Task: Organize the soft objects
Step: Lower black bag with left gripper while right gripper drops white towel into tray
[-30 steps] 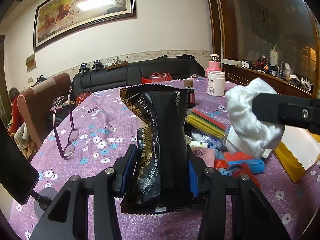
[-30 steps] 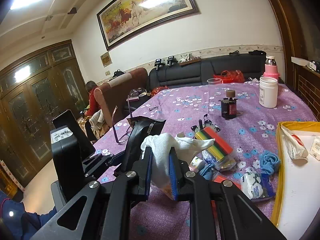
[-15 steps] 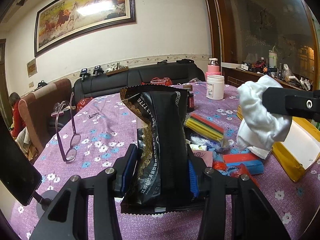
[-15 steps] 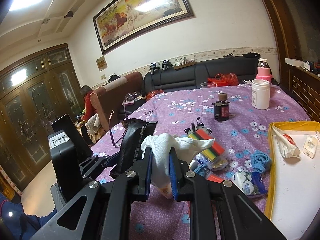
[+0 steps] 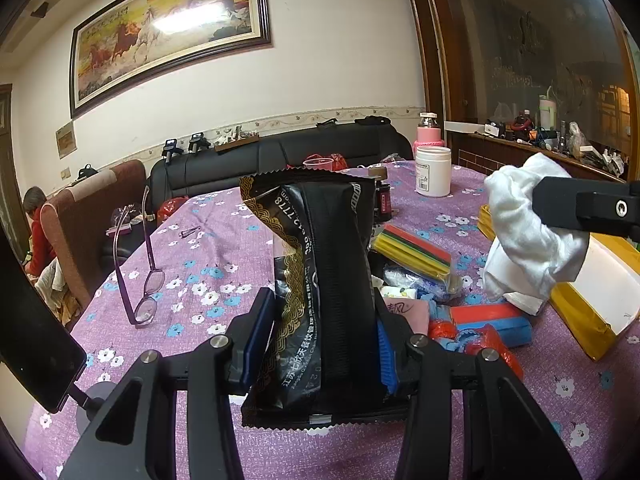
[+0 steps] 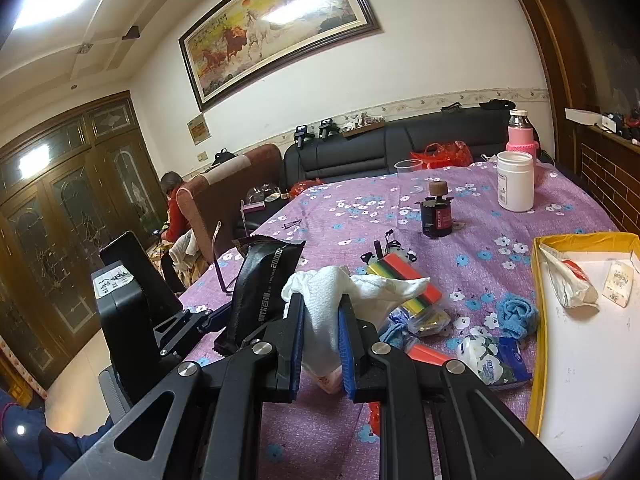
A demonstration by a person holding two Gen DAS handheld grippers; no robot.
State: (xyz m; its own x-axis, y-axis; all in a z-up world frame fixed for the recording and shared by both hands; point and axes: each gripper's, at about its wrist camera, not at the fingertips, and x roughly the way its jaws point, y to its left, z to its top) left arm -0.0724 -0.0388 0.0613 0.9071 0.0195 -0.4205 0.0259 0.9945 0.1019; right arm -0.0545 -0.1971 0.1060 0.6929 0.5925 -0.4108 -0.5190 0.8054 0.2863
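Observation:
My left gripper (image 5: 322,332) is shut on a black and gold foil packet (image 5: 320,264), held upright above the purple flowered tablecloth (image 5: 208,256). The same packet (image 6: 264,280) shows at the left of the right wrist view. A crumpled white cloth (image 6: 320,308) is pinched between the blue pads of my right gripper (image 6: 320,332), which is shut on it. In the left wrist view that cloth (image 5: 528,232) hangs at the right, over the yellow-rimmed white tray (image 5: 600,292). A blue cloth (image 6: 516,314) lies on the table beside the tray (image 6: 540,320).
Purple glasses (image 5: 144,272) stand at the left. A clutter of coloured sticks (image 6: 404,276), a tissue pack (image 6: 492,358) and red and blue items (image 5: 480,320) lies mid-table. A dark bottle (image 6: 436,216) and white jar (image 6: 515,180) stand further back. A person (image 6: 174,208) sits far left.
The right gripper with the white cloth has drifted a little to the right, nearer the tray. The left gripper and its packet have stayed put.

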